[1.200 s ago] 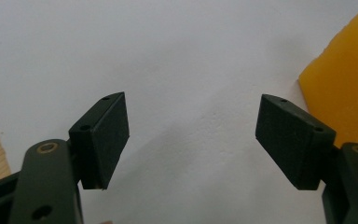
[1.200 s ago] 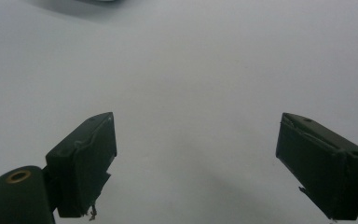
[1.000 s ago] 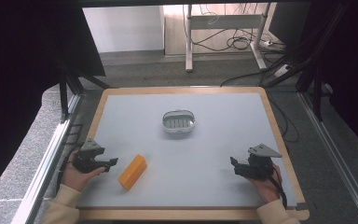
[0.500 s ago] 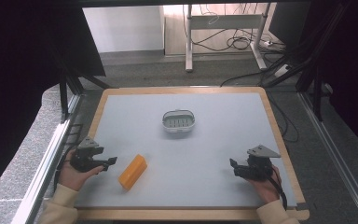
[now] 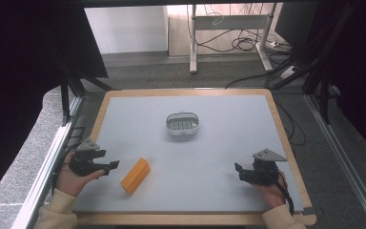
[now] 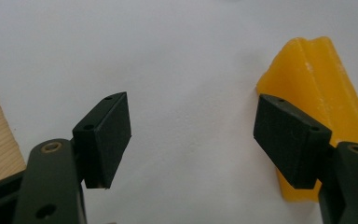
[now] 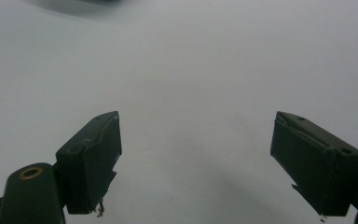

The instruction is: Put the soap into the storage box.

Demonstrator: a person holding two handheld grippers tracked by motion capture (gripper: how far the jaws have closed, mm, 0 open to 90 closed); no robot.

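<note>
With both grippers' fingers held open and empty, the waxy orange rectangular block [image 5: 135, 175] could be nudged across the pale grey worktop [image 5: 228, 138] if the left gripper [image 5: 108, 166], just beside it, is advanced off-centre.

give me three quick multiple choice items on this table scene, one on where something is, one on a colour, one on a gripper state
1. Where does the orange block lie?
A. inside the dish
B. on the mat close to the left gripper
C. between the right gripper's jaws

2. What colour is the small oval dish?
A. red
B. whitish grey
C. green

3. How do the right gripper's jaws stand?
A. spread apart with nothing between them
B. clamped on the block
C. clamped on the dish

Answers:
1 B, the high view shows the block on the mat just beyond the left gripper's tips.
2 B, the dish at mid-table looks pale grey-white.
3 A, the right gripper view shows bare mat between its wide-set jaws.
</note>
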